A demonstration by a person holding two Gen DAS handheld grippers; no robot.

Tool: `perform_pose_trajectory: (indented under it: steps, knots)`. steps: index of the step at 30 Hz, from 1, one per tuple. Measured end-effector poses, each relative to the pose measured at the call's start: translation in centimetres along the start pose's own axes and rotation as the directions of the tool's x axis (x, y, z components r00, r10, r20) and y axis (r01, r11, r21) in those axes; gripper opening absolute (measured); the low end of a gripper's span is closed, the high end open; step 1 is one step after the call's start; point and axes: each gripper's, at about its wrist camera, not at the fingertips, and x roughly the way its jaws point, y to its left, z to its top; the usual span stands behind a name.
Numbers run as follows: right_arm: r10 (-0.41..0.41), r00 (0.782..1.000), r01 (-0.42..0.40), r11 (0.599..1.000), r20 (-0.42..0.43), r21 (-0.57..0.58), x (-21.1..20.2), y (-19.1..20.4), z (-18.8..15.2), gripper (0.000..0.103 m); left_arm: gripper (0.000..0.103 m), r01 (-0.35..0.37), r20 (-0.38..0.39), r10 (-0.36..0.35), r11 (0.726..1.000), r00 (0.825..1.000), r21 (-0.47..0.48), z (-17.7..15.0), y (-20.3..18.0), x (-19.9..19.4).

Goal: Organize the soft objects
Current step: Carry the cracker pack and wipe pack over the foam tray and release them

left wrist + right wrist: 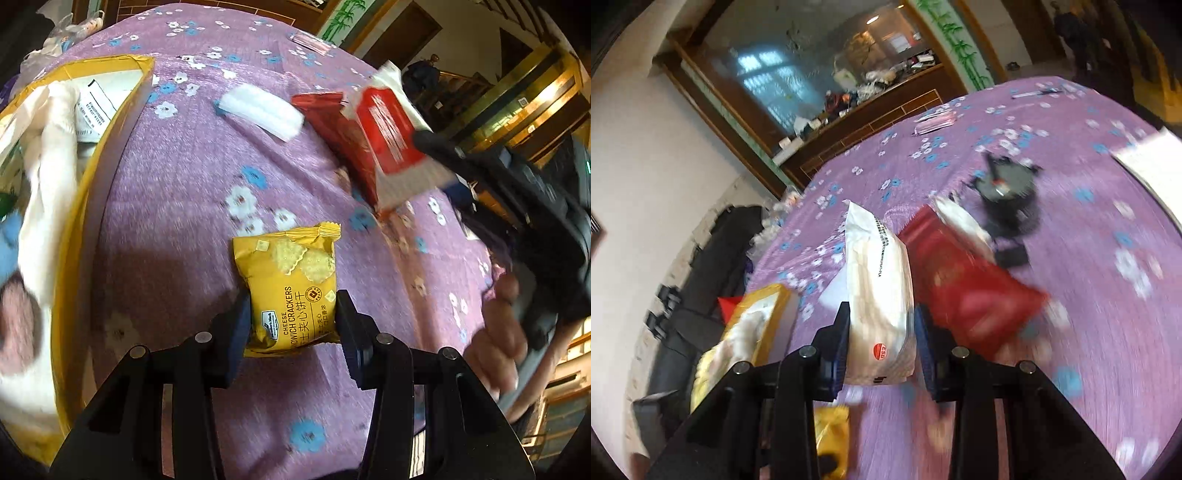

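Left wrist view shows the left hand-held gripper (293, 317) pinching the yellow cracker packet (291, 284) and the right hand-held gripper (881, 345) clamping a white tissue pack (881, 295), so both likely go next into the yellow box (79, 206).

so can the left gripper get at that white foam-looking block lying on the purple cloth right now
Probably not yet. The left gripper is shut on a yellow cracker packet, so its jaws are taken. The white block lies clear ahead on the purple flowered cloth, with nothing across the path.
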Motion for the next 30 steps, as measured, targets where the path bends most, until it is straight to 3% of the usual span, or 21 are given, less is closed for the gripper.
perform_pose_trajectory:
  steps: [5, 10, 18, 24, 30]
  knots:
    - [0.051, 0.999, -0.051, 0.996, 0.001, 0.074, -2.5, -0.9, -3.1, 0.033, 0.044, 0.052, 0.021, -0.052, 0.999, 0.998, 0.001, -1.5, -1.0, -2.1]
    - [0.062, 0.998, -0.061, 0.997, -0.001, 0.055, -4.0, -0.4, -4.0, 0.033, 0.044, 0.074, 0.065, -0.074, 0.997, 0.995, -0.003, -2.1, -1.3, -4.8]
    - [0.17, 0.985, -0.17, 0.985, 0.015, -0.009, -5.8, 4.0, -4.8, 0.033, 0.044, 0.098, 0.193, -0.084, 0.993, 0.978, -0.063, -1.5, 1.3, -10.9]
    - [0.234, 0.971, -0.236, 0.97, -0.043, -0.053, -3.7, 7.1, -5.2, 0.033, 0.044, 0.116, 0.277, -0.077, 0.985, 0.958, -0.129, -0.8, 5.3, -15.0]
    - [0.289, 0.949, -0.298, 0.953, -0.129, -0.06, 1.1, 10.4, -4.5, 0.033, 0.044, 0.098, 0.327, -0.032, 0.977, 0.945, -0.189, 0.6, 9.5, -17.4]
